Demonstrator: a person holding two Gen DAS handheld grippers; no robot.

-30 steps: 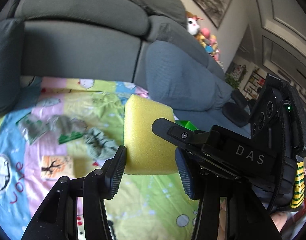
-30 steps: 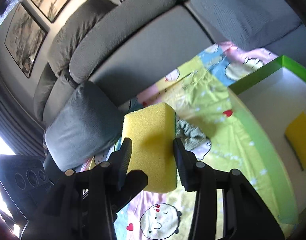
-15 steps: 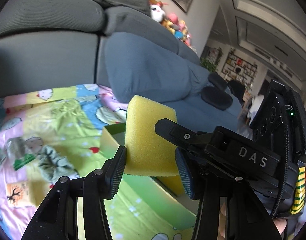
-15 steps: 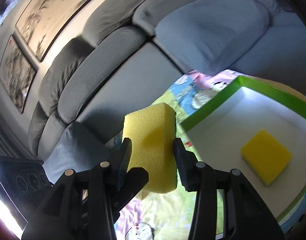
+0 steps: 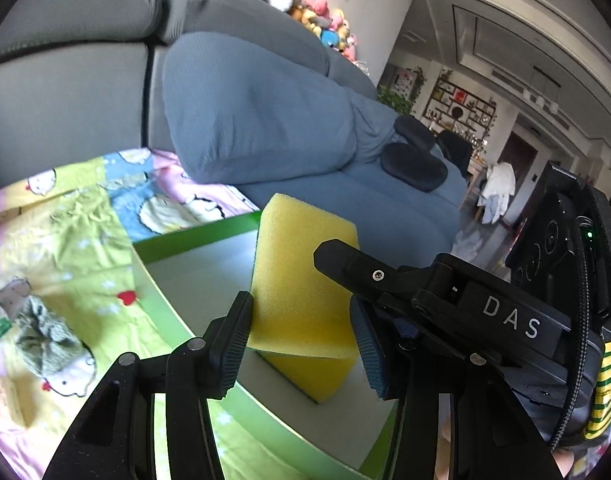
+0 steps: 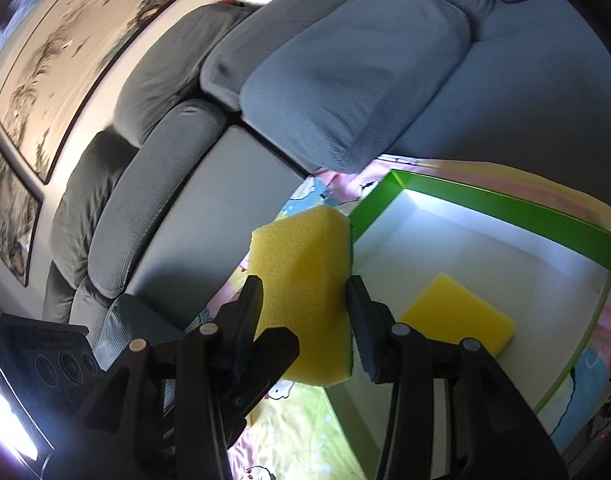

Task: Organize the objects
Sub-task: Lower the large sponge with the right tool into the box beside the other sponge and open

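My left gripper (image 5: 301, 312) is shut on a yellow sponge (image 5: 297, 264), held upright over the white floor of a green-rimmed box (image 5: 193, 236). A second yellow sponge (image 5: 313, 376) lies flat in the box just below it. My right gripper (image 6: 304, 296) is shut on another yellow sponge (image 6: 301, 256) with a green backing, held above the box's near-left corner. In the right wrist view the box (image 6: 505, 204) lies to the right, with the flat sponge (image 6: 457, 312) inside. A black housing marked DAS (image 5: 505, 320) crosses the right of the left wrist view.
The box sits on a cartoon-print sheet (image 5: 85, 216) in front of a grey sofa (image 5: 245, 120). A crumpled grey-green cloth (image 5: 45, 340) lies on the sheet left of the box. Plush toys (image 5: 305, 0) sit on the sofa back.
Both grippers have swung sideways with their sponges, from over the sheet to over the green box. The box and the sponge inside it now fill the lower part of both views.
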